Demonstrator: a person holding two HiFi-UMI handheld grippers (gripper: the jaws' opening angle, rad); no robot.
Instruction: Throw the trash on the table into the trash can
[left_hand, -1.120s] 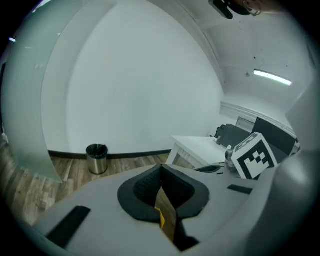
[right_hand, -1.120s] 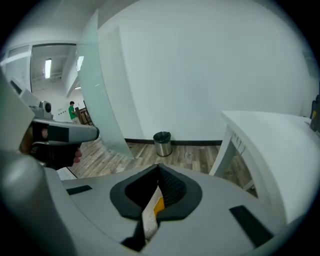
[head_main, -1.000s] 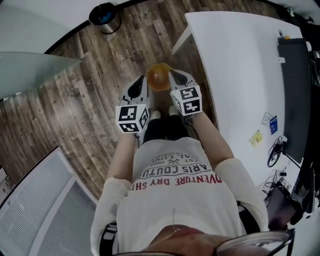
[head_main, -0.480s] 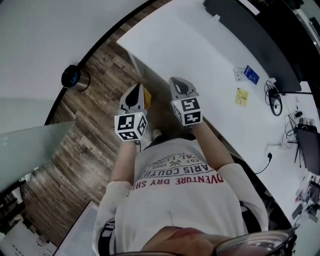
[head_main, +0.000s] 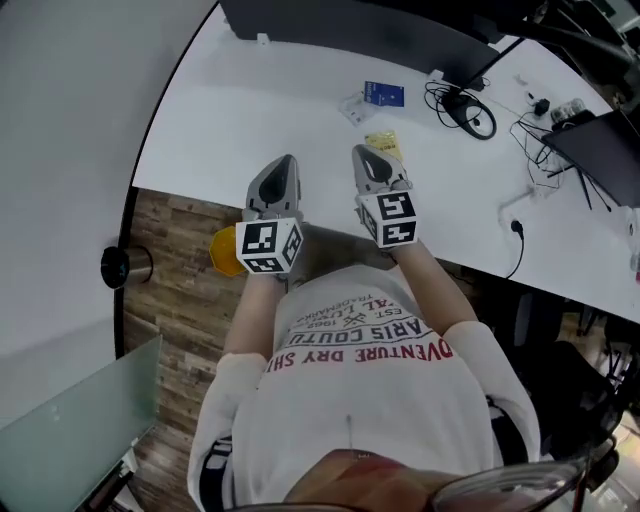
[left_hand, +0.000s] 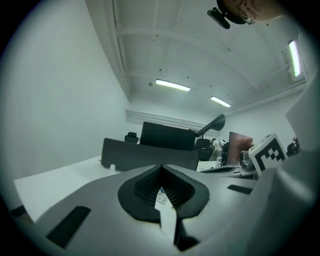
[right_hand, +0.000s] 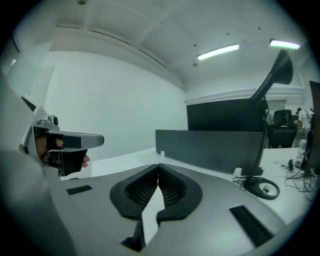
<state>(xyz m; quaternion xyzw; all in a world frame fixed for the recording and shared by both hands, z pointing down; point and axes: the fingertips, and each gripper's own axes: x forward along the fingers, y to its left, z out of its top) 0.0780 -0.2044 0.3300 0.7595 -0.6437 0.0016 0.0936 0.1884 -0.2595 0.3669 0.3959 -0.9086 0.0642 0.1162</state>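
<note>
Evidently trash remains: a yellow packet (head_main: 385, 143), a clear wrapper (head_main: 352, 106) and a blue card (head_main: 384, 93) lie on the counter (head_main: 230, 120) just ahead of the jaws. Both the left gripper (head_main: 284, 163) and right gripper (head_main: 363, 153) are closed, empty. An orange container (head_main: 224, 252), perhaps the trash can, sits down-left of the left jaws.

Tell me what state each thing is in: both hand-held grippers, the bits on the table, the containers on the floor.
Left hand-held gripper: shut, empty.
Right hand-held gripper: shut, empty.
Yellow packet: lying flat on the white table.
Blue card: lying flat.
Clear wrapper: lying beside the card.
Orange container: on the floor at the table's edge, partly hidden.
Black can: standing on the floor.
</note>
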